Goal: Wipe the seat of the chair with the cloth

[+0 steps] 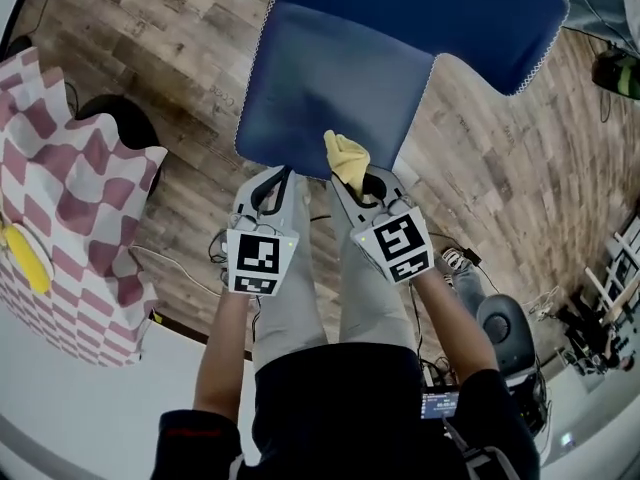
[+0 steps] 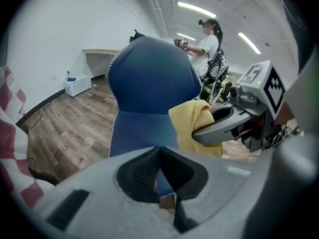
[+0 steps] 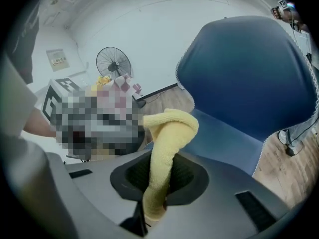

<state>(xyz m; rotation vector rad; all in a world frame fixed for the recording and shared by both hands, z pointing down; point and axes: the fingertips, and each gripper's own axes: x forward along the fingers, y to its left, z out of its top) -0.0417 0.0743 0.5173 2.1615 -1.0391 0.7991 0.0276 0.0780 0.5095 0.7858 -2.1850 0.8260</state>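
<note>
A blue chair stands in front of me, its seat (image 1: 335, 83) near and its backrest (image 1: 420, 8) beyond. My right gripper (image 1: 352, 180) is shut on a folded yellow cloth (image 1: 347, 155), which sticks up over the seat's near edge. In the right gripper view the cloth (image 3: 167, 148) runs up between the jaws, with the chair seat (image 3: 224, 143) behind it. My left gripper (image 1: 281, 178) is shut with nothing held, just short of the seat's near edge. From the left gripper view, the cloth (image 2: 192, 126) hangs at the right in the other gripper, the backrest (image 2: 152, 78) behind.
A table with a red-and-white checked cover (image 1: 70, 198) stands at the left, a yellow thing (image 1: 25, 258) on it. Cables and dark equipment (image 1: 500, 328) lie on the wood floor at the right. A person (image 2: 207, 46) stands far behind the chair. A fan (image 3: 113, 63) stands by the wall.
</note>
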